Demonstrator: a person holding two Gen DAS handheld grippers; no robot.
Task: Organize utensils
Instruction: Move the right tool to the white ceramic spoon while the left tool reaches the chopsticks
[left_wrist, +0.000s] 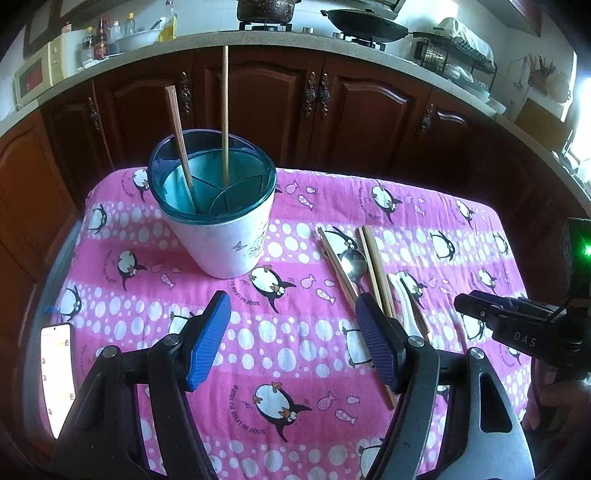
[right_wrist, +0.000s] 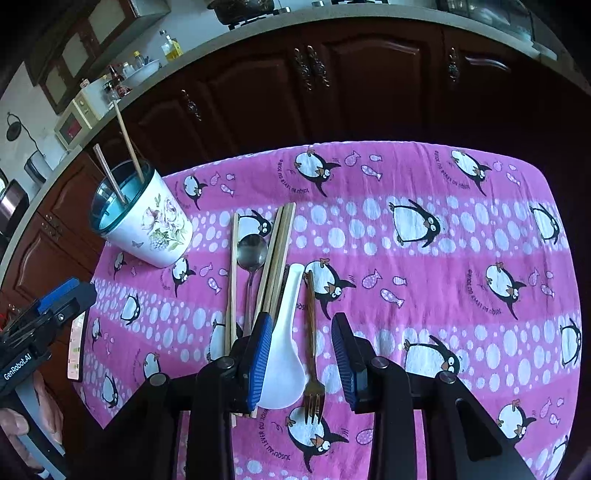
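- We're mid-sort: two chopsticks already in holder, rest on cloth.
- R gripper jaws apart, empty; fork and white spoon lie betw. them, below.
- L gripper jaws wide, empty, holder ahead.
- Next: drop, clamp one handle only.

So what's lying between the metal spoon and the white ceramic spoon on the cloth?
A bundle of wooden chopsticks lies between the metal spoon and the white ceramic spoon, clearest in the right wrist view; the left wrist view shows it too.

Matt printed cloth carries wooden chopsticks, a shiny metal spoon and a glossy white spoon
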